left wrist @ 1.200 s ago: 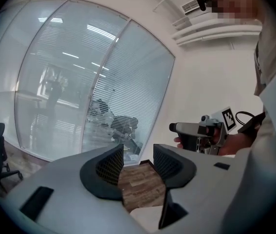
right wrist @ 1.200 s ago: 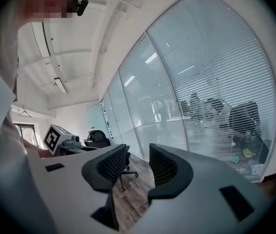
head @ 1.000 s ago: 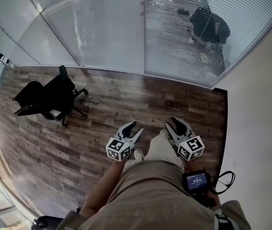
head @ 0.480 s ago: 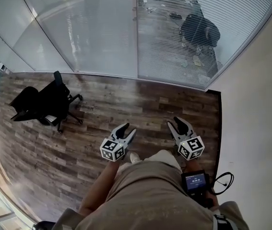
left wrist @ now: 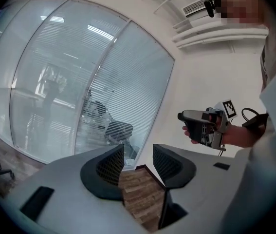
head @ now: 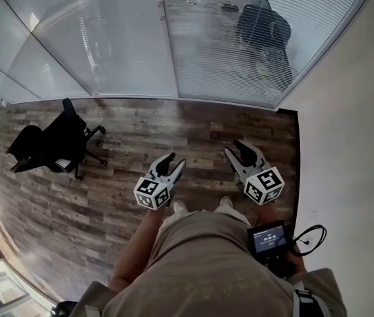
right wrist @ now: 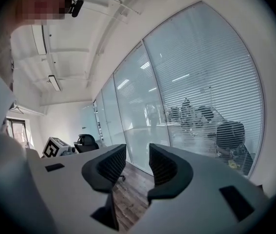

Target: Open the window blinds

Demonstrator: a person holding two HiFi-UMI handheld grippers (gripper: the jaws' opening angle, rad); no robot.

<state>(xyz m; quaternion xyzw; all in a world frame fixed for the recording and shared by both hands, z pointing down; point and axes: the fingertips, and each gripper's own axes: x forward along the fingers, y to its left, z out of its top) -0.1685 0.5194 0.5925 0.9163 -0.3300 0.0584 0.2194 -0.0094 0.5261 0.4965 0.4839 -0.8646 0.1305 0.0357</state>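
Left gripper [head: 175, 160] and right gripper [head: 234, 149], jaws spread and empty, hang above the wood floor [head: 193, 121]; the window blinds [head: 226, 51] stand ahead of both, seemingly behind glass.

Floor [head: 193, 124] is wood-look planks with a brown weathered grain and a slight sheen. Glass wall [head: 107, 45] is glossy and mirror-ish, and the blinds [head: 226, 51] are thin pale slats. Left gripper [head: 173, 160] and right gripper [head: 234, 149] look like matt grey plastic, and the pads [left wrist: 111, 165] are black with a fine grid texture. Trousers [head: 200, 263] are tan cloth.
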